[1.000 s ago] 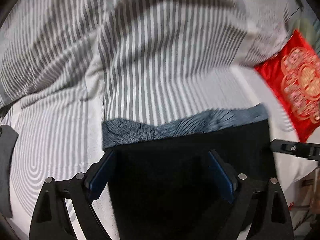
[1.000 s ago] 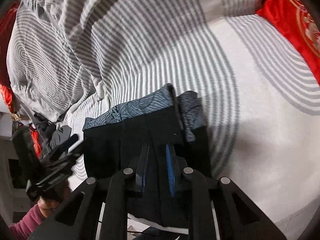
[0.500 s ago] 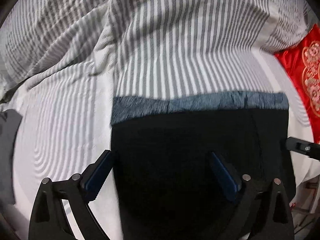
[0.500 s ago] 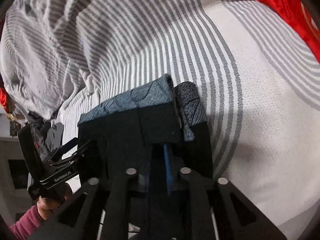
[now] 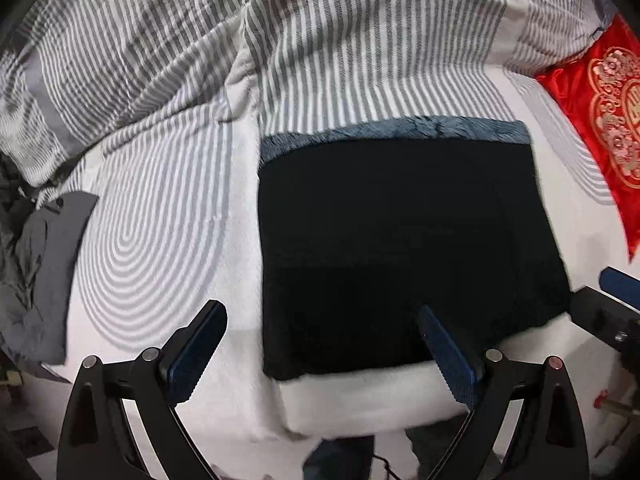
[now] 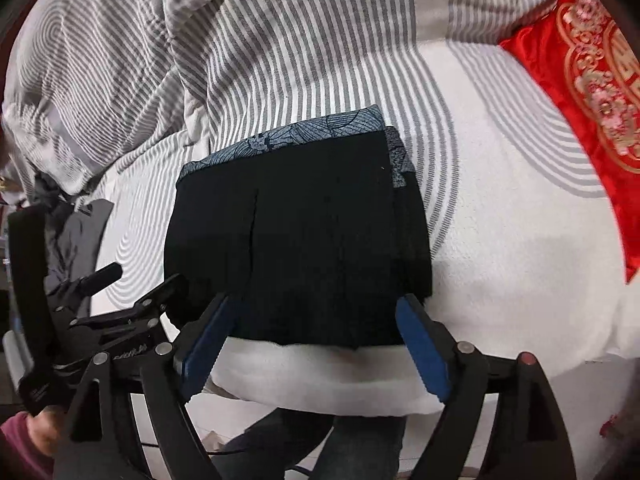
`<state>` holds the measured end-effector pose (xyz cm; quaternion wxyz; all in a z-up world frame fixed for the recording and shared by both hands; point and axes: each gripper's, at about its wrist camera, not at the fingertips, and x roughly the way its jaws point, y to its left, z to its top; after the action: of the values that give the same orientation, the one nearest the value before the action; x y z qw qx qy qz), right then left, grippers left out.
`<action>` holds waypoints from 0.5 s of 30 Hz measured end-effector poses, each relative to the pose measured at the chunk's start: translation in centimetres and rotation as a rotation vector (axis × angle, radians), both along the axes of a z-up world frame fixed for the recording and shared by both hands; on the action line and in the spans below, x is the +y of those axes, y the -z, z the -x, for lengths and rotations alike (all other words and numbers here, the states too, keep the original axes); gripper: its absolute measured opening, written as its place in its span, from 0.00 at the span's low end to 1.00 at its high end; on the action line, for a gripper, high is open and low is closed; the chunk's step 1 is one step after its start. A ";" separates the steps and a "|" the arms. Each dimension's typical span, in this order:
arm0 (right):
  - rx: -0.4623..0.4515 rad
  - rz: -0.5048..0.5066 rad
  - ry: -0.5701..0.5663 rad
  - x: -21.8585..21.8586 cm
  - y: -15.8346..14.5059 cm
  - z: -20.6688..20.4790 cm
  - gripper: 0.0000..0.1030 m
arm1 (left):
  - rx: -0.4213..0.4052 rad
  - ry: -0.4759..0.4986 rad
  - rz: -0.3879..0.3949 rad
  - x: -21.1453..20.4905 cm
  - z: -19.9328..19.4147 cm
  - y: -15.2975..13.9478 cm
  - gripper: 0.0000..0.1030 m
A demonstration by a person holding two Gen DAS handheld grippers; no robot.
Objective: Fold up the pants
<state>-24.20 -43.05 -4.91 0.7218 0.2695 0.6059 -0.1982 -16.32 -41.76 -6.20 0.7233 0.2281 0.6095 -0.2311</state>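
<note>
Pants point(image 5: 404, 248) lie flat on the bed point(image 5: 168, 248), folded into a compact black rectangle near the bed's front edge. A blue-grey patterned band point(image 5: 400, 130) runs along the far edge of the fold. In the right wrist view a second patterned layer peeks out at the pants' point(image 6: 304, 240) far right corner, and a vertical seam or fold line shows left of centre.

Left claw point(image 5: 320, 354): wide open, holding nothing. Its left blue pad is over bare sheet just beside the pants' left edge; the right pad overlaps the near edge of the black fabric in view, contact cannot be told.

Right claw point(image 6: 316, 344): also wide open, empty. Both pads sit at the pants' near edge, one near each bottom corner, fabric spanning the gap between them. Cannot tell if the tips touch cloth.

Left claw is visible in the right wrist view at lower left point(image 6: 120, 292), beside the pants' left edge.

Surroundings: rumpled grey-and-white striped duvet point(image 5: 320, 40) behind the pants, red embroidered cushion point(image 5: 600, 128) at far right, well apart from the pants, and a dark grey garment point(image 5: 40, 264) on the bed's left side.
</note>
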 end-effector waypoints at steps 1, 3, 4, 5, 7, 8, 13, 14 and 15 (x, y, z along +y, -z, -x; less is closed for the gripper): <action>0.011 0.020 0.006 0.2 -0.4 0.1 0.91 | 0.007 -0.002 0.002 0.1 0.1 -0.4 0.94; 0.015 0.038 0.019 0.5 -1.0 0.3 1.00 | 0.006 0.001 -0.003 0.3 0.7 -1.2 0.94; 0.015 0.041 0.027 0.5 -1.4 0.5 1.00 | 0.003 0.001 -0.008 0.4 0.9 -1.5 0.94; 0.020 0.044 0.035 0.5 -1.7 0.6 1.00 | 0.003 0.001 -0.010 0.5 1.1 -1.8 0.94; 0.030 0.049 0.045 0.5 -2.1 0.7 1.00 | 0.011 0.000 -0.008 0.7 1.5 -2.5 0.94; 0.034 0.049 0.050 0.5 -2.3 0.8 1.00 | 0.012 -0.002 -0.008 0.8 1.6 -2.7 0.94; 0.051 0.047 0.058 1.1 -3.1 1.4 1.00 | 0.024 -0.003 -0.006 1.7 2.3 -3.6 0.94; 0.054 0.046 0.057 1.3 -3.3 1.4 1.00 | 0.022 -0.004 -0.006 1.7 2.3 -3.7 0.94; 0.056 0.046 0.055 1.5 -3.4 1.5 1.00 | 0.022 -0.003 -0.005 1.8 2.4 -3.9 0.94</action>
<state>-25.67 -41.55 -1.47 0.7047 0.2637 0.6136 -0.2396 -18.75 -39.91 -2.30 0.7164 0.2266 0.6181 -0.2311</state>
